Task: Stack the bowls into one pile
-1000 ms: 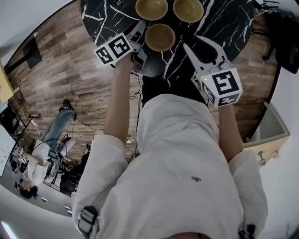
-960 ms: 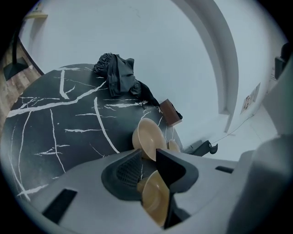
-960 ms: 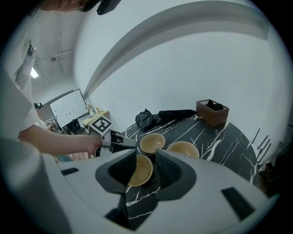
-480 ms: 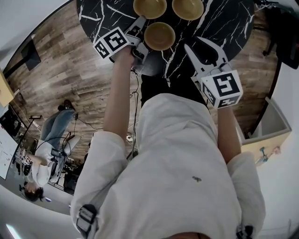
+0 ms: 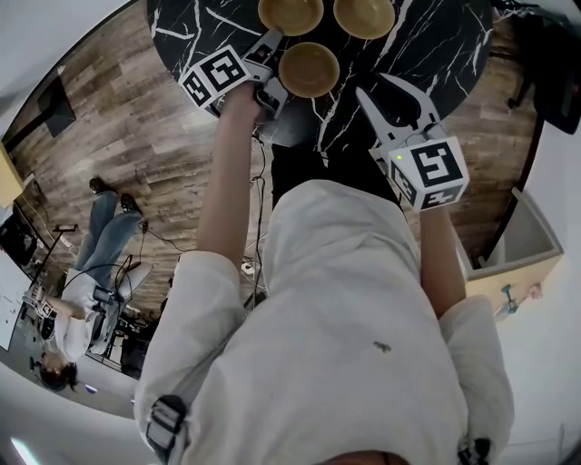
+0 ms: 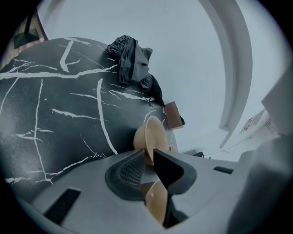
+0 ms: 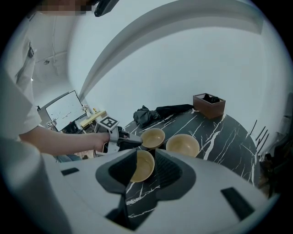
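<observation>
Separately, three bowls [image 5: 309, 69] sit mouth-up — left claw [image 6: 146, 152] pinches a bowl rim [image 6: 154, 131]; right claw [image 7: 145, 151], wide and empty, is closing.

The round table [image 5: 436, 45] at the top of the frame is showing glossy black, with thin white veins running across it like marble. The lower bowl [image 5: 309, 69], the upper left bowl [image 5: 290, 13] and the upper right bowl [image 5: 364, 15] are all showing a matte golden tan. The floor [image 5: 154, 154] at the left is showing brown and grey wood planks. The shirt [image 5: 345, 318] is looking plain off-white. At the upper middle of the right gripper view, a cloth [image 7: 145, 114] is showing dark grey and a box [image 7: 209, 104] reddish brown.
</observation>
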{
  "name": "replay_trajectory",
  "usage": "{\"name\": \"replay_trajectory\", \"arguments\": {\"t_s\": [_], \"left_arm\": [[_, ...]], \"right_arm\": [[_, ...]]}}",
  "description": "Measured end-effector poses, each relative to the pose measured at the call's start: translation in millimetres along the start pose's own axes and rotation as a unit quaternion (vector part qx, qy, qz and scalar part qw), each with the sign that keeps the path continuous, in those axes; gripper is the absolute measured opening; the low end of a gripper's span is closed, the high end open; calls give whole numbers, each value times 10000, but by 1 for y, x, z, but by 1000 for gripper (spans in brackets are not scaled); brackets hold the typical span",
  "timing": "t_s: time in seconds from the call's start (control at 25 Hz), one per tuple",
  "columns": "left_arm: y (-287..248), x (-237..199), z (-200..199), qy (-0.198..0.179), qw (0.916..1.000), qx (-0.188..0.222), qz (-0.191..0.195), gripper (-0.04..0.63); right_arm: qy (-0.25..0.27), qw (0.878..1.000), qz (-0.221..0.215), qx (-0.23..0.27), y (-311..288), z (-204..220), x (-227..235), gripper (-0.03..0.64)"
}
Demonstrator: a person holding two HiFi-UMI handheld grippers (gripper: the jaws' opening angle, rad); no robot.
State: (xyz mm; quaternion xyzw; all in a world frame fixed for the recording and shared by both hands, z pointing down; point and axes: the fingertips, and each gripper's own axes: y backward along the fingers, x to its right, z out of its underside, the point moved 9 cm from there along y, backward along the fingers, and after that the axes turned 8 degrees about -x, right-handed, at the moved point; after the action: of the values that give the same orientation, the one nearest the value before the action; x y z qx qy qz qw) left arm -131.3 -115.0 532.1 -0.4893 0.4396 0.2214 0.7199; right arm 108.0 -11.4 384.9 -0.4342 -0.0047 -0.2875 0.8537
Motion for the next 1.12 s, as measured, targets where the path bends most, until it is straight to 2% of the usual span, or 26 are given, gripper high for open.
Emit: {"name": "replay_trajectory", "arguments": {"t_s": [0.24,0.6,1.12], "left_arm": [[-1,-1,-2,167,9998,6,83,51],[1,-2,0,210,9997,56,-66,18],[17,-5,4,310,9986,410,84,17]], "right_arm": [[-22,10000,-63,4,0,-1,4,130],[77,9998,-182,-88,-2,3,9,127],[298,9990,-323,-114,-3,-1,8,126]]}}
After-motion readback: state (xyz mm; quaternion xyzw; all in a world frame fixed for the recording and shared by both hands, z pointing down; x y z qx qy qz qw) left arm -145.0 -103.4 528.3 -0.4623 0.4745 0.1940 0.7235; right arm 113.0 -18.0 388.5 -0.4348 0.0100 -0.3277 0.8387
